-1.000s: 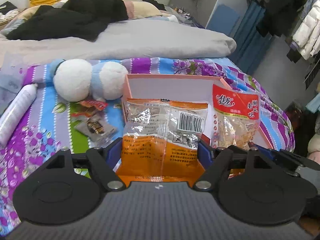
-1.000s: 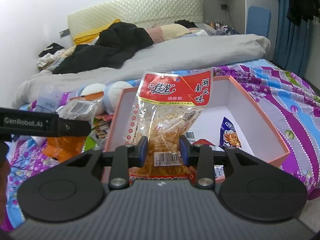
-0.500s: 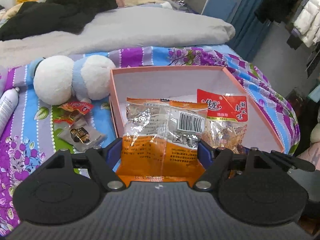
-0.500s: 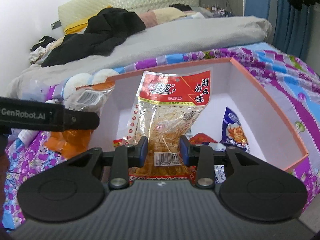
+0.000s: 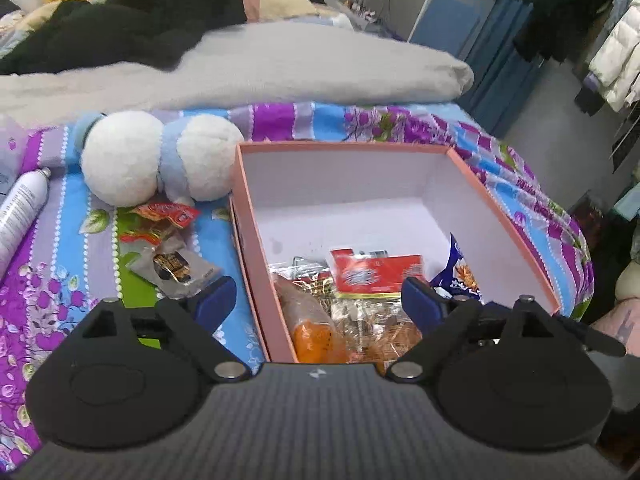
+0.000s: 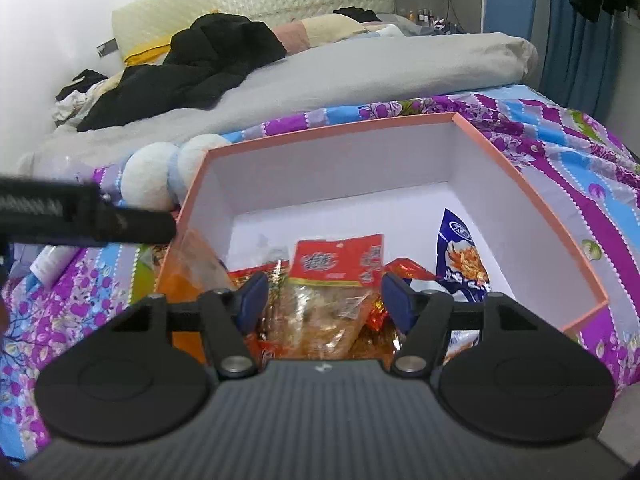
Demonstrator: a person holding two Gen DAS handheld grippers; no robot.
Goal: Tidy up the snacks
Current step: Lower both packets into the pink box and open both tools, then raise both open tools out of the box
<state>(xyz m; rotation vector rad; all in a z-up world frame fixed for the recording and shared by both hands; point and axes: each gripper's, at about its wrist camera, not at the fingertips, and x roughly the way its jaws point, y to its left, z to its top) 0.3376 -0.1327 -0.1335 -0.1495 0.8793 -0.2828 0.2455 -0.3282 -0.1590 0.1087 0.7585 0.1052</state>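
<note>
Now both tools (image 5: 318, 300) (image 6: 322, 294) spread; red-label packet (image 6: 334, 280) in box (image 6: 532, 196), label end pointing away.

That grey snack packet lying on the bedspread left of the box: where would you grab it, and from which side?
Probably by its free near-right corner, from above with the left gripper, which is open close by. The grey snack packet lies flat on the bedspread; its far end tucks under the red wrapper.

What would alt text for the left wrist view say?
Open left gripper above a pink box holding snack bags on a floral bedsheet. Two loose snack packets, a plush toy and a white bottle lie left of the box.
</note>
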